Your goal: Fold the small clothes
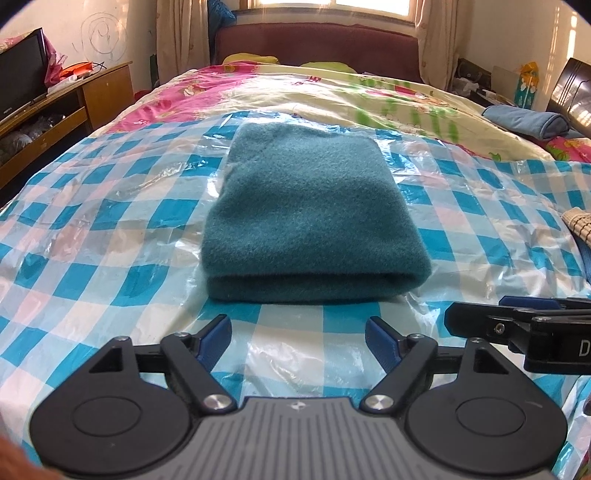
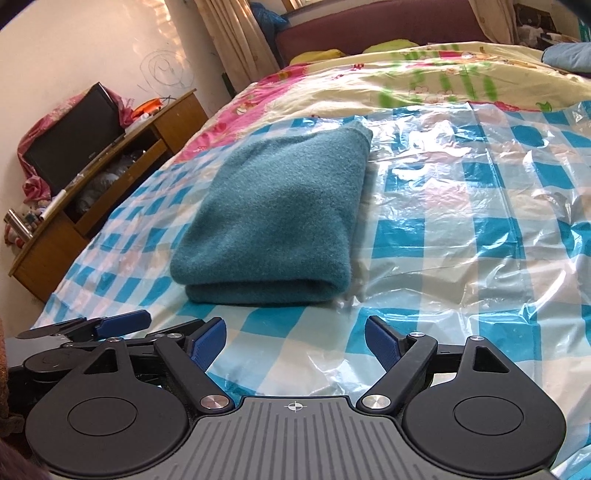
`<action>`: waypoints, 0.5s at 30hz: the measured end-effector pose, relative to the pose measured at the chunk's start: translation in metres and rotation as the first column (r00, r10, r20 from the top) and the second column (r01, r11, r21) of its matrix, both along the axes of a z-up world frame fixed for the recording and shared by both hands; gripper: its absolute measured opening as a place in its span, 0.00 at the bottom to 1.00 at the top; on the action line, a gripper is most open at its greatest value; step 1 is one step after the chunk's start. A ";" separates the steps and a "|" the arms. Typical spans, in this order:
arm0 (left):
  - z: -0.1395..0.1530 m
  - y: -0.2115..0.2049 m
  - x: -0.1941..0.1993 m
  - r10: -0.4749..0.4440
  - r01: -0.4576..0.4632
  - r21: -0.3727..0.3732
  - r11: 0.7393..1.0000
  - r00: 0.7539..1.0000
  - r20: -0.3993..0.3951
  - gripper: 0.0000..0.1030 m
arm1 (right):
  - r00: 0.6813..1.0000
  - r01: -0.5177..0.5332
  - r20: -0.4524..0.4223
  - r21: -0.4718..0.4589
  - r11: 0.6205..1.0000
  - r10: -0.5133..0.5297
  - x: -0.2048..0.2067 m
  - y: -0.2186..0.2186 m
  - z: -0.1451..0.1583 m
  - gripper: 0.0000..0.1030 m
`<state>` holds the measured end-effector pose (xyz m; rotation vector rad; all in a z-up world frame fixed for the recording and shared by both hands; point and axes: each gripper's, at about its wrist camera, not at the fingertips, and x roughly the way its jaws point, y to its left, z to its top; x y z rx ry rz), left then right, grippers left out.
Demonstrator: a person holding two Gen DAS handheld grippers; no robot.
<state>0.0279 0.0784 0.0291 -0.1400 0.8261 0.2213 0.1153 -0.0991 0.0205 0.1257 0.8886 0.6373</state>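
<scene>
On the bed, right in the middle of the checked plastic sheet (image 1: 110, 229): teal fleece (image 1: 310, 218), already folded into a tidy block, at least 2 layers showing at the near edge, rounded fold facing the cameras. Looks pretty much done for this piece, judging by the neat shape. Maybe 1 more fold to go, or just moving it aside, hard to say. No other unfolded clothes visible on the sheet, so can't tell whether more are waiting.

Left gripper (image 1: 298, 339) spread wide, nothing between the blue pads, sitting just short of the fleece's near edge without touching it. Right gripper (image 2: 295, 341) same story: wide, empty, near the fleece's near right corner, pads clear of the cloth. Both parked close side by side, each poking into the other's view.

Surface-wise: crinkly, shiny plastic in blue and white squares, laid over a floral quilt (image 1: 369, 92) in pink, yellow and green. Probably slippery under fleece. Rolled blue cloth (image 1: 526, 122) further back, well apart from the fleece.

Room: dark red headboard (image 1: 317, 40), curtains (image 1: 181, 33) and a sunny window (image 1: 332, 5) behind, wooden cabinet (image 2: 74, 229) with a black TV (image 2: 74, 147) off to the side, scribbles on the wall above.
</scene>
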 end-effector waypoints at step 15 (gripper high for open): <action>-0.007 0.002 -0.005 0.041 -0.041 -0.001 0.999 0.998 -0.041 0.99 | 1.000 0.001 0.024 -0.065 0.998 0.001 -0.008 0.003 -0.003 0.83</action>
